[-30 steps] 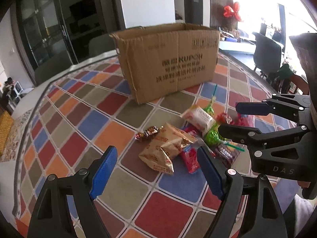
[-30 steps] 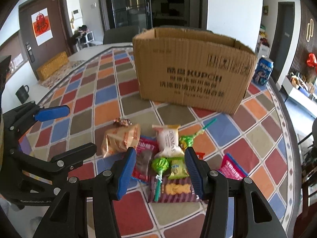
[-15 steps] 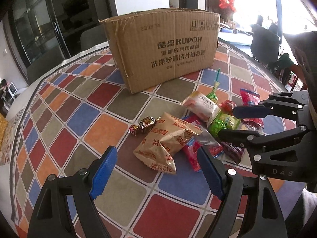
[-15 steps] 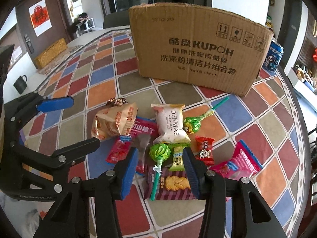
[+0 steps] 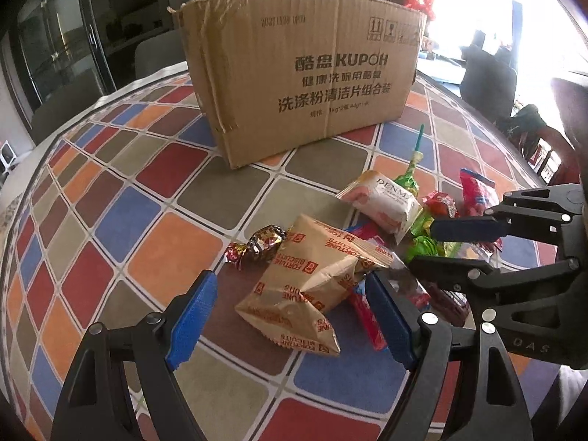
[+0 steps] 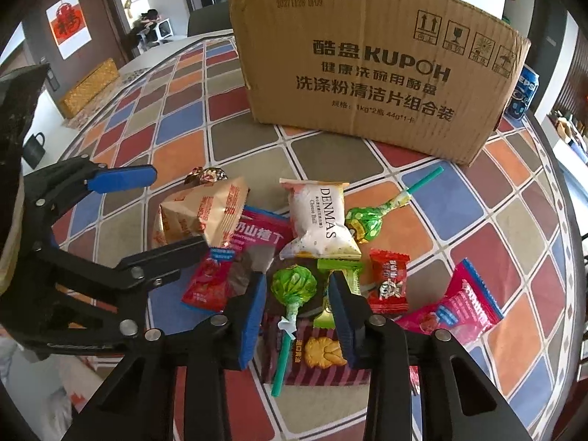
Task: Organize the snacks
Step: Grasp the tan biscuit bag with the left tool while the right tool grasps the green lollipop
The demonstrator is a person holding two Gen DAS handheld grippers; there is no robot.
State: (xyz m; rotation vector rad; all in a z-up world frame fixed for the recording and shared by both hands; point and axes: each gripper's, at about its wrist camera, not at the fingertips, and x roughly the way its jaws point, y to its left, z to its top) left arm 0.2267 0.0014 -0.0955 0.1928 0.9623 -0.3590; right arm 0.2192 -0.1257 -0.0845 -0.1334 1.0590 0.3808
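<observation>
A pile of snacks lies on the checkered tablecloth in front of a cardboard box (image 5: 305, 84) (image 6: 367, 70). My left gripper (image 5: 290, 290) is open, its jaws either side of a tan biscuit bag (image 5: 305, 290) (image 6: 202, 217), low over it. My right gripper (image 6: 296, 290) is open around a green lollipop (image 6: 294, 286) lying on a dark cookie pack (image 6: 319, 352). It also shows in the left wrist view (image 5: 426, 244). A white DENMAS bag (image 6: 319, 224) (image 5: 386, 202), a second green lollipop (image 6: 367, 220) and a red candy (image 6: 389, 283) lie close by.
A foil-wrapped candy (image 5: 261, 242) lies left of the biscuit bag. Pink and red packets (image 6: 455, 308) (image 6: 209, 283) flank the pile. A Pepsi can (image 6: 523, 92) stands right of the box. Chairs stand beyond the round table's edge.
Both grippers have moved forward and down toward the snack pile. The left now straddles the biscuit bag and the right straddles the green lollipop. Both stay open.
</observation>
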